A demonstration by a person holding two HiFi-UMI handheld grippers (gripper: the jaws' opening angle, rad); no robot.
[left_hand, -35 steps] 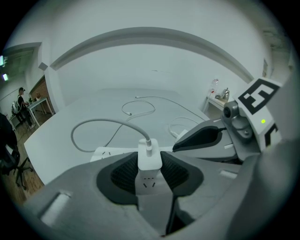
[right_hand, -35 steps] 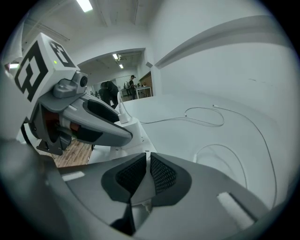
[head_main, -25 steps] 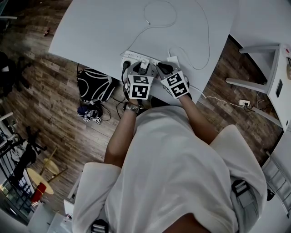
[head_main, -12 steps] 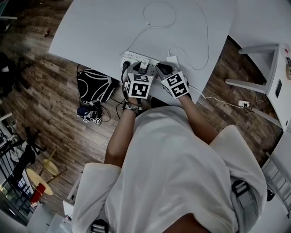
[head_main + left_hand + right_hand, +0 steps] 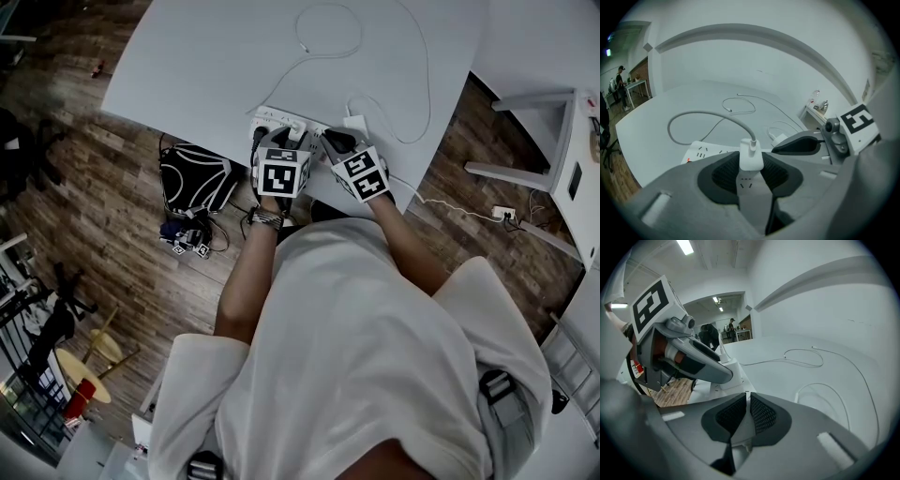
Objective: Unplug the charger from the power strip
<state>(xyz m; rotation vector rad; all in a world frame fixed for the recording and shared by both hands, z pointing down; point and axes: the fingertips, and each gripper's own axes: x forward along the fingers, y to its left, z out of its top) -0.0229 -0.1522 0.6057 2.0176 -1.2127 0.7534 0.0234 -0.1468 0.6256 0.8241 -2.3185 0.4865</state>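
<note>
- Gripping the charger (image 5: 751, 157) is the step we judge to be in hand: it is plugged upright into the power strip (image 5: 705, 151), which lies at the near edge of the table (image 5: 206, 56), in the upper middle of the head view.
- We have the left gripper (image 5: 285, 142) set over the plug. Its fingers (image 5: 723, 174) stand about half open, and their dark pads are closed against the two sides of the white charger body.
- The charger's cable (image 5: 693, 114) loops up and away to the left of the left gripper view, slack and clear of the fingers.
- We hold the right gripper (image 5: 747, 399) just right of the left one, over the strip. Its fingers (image 5: 761, 414) are drawn together to a thin slit with nothing between them. They seem placed to pin the strip down, though we cannot tell whether they touch it.
- The charger is not yet out. Next we need a straight pull up and away from the socket face, with the grip kept firm and the strip held flat so it does not lift along.
</note>
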